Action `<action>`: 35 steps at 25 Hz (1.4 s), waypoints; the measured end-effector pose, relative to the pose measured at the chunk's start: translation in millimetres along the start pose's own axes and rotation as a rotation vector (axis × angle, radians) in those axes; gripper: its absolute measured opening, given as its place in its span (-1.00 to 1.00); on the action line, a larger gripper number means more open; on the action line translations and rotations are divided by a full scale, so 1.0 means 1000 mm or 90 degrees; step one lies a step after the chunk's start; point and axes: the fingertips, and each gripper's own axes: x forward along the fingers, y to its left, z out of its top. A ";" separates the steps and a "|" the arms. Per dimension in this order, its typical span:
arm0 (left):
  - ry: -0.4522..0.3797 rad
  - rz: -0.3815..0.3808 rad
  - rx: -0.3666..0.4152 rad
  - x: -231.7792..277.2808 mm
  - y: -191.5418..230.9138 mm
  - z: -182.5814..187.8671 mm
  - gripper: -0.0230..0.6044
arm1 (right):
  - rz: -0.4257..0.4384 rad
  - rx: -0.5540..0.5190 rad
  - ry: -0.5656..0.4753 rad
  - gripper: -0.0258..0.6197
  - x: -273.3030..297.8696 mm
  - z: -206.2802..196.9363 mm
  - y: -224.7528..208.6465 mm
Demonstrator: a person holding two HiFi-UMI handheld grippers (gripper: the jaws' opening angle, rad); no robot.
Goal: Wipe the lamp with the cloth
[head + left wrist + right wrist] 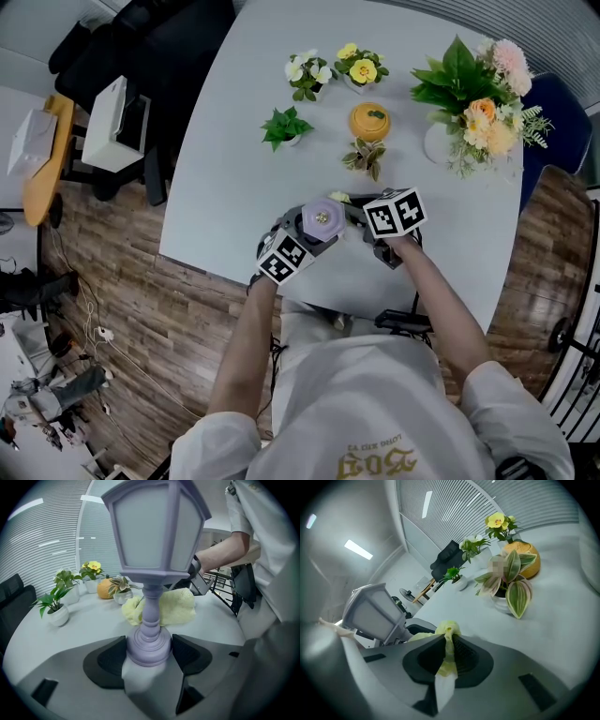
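Your lamp (154,550) stands upright on the table (84,625), near its front edge: a pale purple lantern with frosted white panes, a turned stem and a round stepped base. The base sits between the jaws of your left gripper (149,657), with both pads against its sides. Your cloth (177,606) is pale yellow, knitted and crumpled. It lies just behind the stem, one fold pinched in your right gripper (446,656).
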 end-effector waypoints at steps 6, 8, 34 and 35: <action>0.009 0.006 0.005 0.000 0.001 0.000 0.04 | 0.001 0.003 0.002 -0.78 -0.006 -0.007 0.000; 0.002 0.007 0.005 0.001 0.001 0.001 0.04 | 0.001 0.002 0.003 -0.78 -0.007 -0.009 -0.001; 0.006 0.021 0.014 0.004 0.000 0.000 0.05 | 0.009 0.004 0.032 -0.78 -0.015 -0.037 0.010; 0.008 0.020 0.013 0.004 0.000 0.000 0.05 | 0.010 0.004 0.034 -0.78 -0.015 -0.039 0.011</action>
